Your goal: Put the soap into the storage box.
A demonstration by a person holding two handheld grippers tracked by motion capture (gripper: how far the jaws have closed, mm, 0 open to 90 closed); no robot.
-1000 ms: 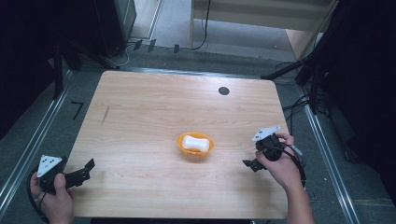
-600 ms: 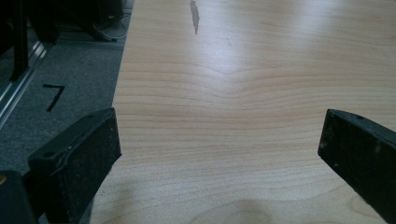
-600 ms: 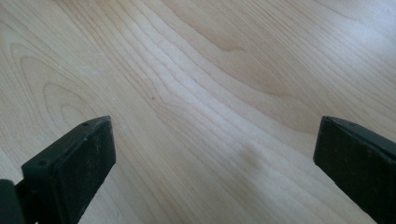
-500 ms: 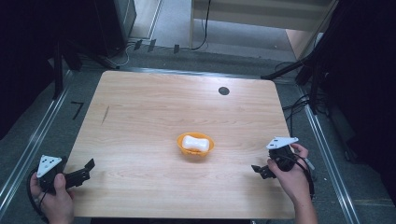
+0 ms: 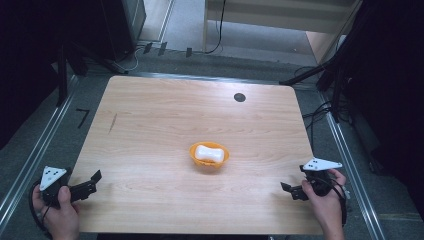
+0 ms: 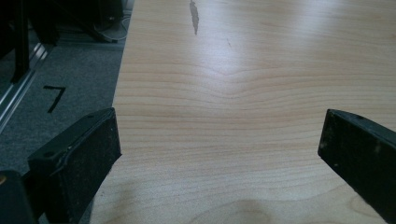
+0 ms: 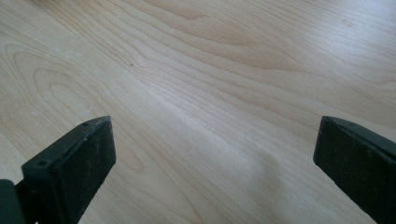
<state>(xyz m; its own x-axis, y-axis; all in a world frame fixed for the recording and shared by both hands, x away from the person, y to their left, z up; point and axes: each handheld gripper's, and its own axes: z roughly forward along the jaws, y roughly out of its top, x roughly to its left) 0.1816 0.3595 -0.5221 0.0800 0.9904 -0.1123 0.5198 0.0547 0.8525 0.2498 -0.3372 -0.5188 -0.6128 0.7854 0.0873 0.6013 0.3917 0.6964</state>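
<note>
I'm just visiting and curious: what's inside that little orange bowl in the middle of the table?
A pale, whitish lump lies in the orange bowl, covering most of its inside. Anything beneath it is hidden, and what the lump is cannot be told.

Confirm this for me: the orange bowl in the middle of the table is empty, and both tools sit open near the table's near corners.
Not quite. The orange bowl is not empty: the high view shows a white object lying in it. The rest holds: the left tool and right tool sit open near the near corners of the table.

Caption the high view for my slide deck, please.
Open grippers, left and right, rest at the table's near corners; orange bowl holding a white object sits mid-table.
</note>
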